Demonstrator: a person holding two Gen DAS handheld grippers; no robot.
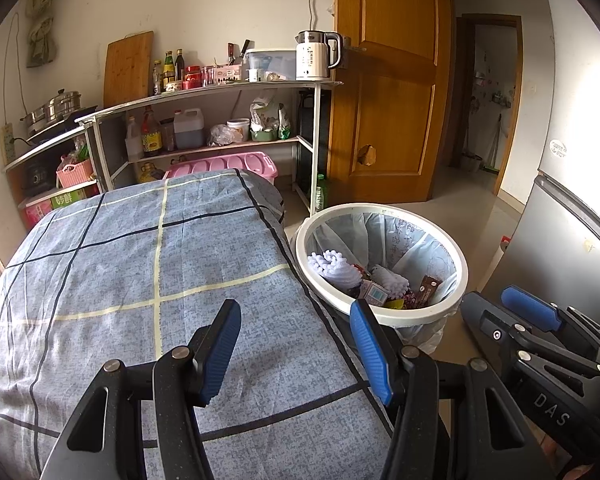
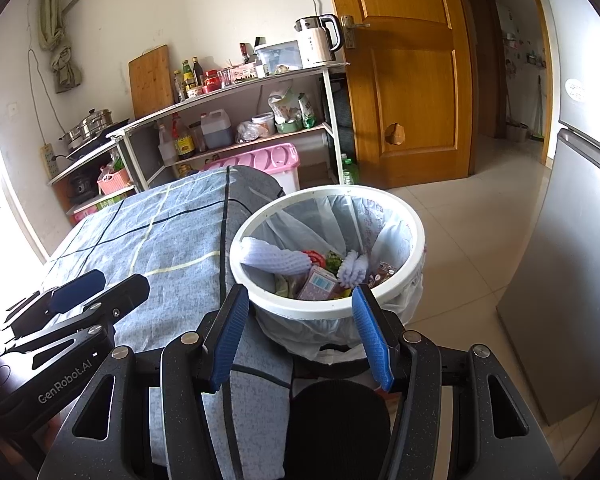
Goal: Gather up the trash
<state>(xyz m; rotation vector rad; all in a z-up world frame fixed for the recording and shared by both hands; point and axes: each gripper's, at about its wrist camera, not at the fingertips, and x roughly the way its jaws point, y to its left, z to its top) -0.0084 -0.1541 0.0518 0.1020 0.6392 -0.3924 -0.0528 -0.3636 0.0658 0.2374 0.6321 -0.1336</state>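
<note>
Blue-padded fingers of the left gripper (image 1: 296, 348) stand spread wide with nothing between them, held over the near part of the table, which is covered by a blue checked cloth (image 1: 140, 264). The right gripper (image 2: 300, 332) is likewise spread wide and holds nothing; its fingers frame the near rim of the trash bin (image 2: 414, 232).

Hidden or unclear:
- The bin's lower body is cut off behind the right gripper's frame and a dark rounded object at the bottom of the right wrist view; that object cannot be identified.
- Trash lies inside the bin's translucent liner bag (image 2: 388, 220): white foam netting (image 2: 276, 258), a pink carton (image 2: 320, 284), a brown wrapper (image 1: 428, 290). Other pieces overlap and cannot be told apart.
- The table's legs and base are covered by the cloth.

Pose:
- Both grippers point forward and slightly down, side by side. The left view shows the right gripper at its lower right; the right view shows the left gripper at its lower left, over the cloth.

Edges and room:
- The bin stands on the tiled floor (image 2: 472, 216), touching or just beside the table's right edge.
- A grey refrigerator (image 2: 580, 260) stands to the bin's right, with open floor between.
- A kitchen shelf unit (image 1: 220, 88) and a wooden door (image 1: 388, 80) stand beyond the table.
</note>
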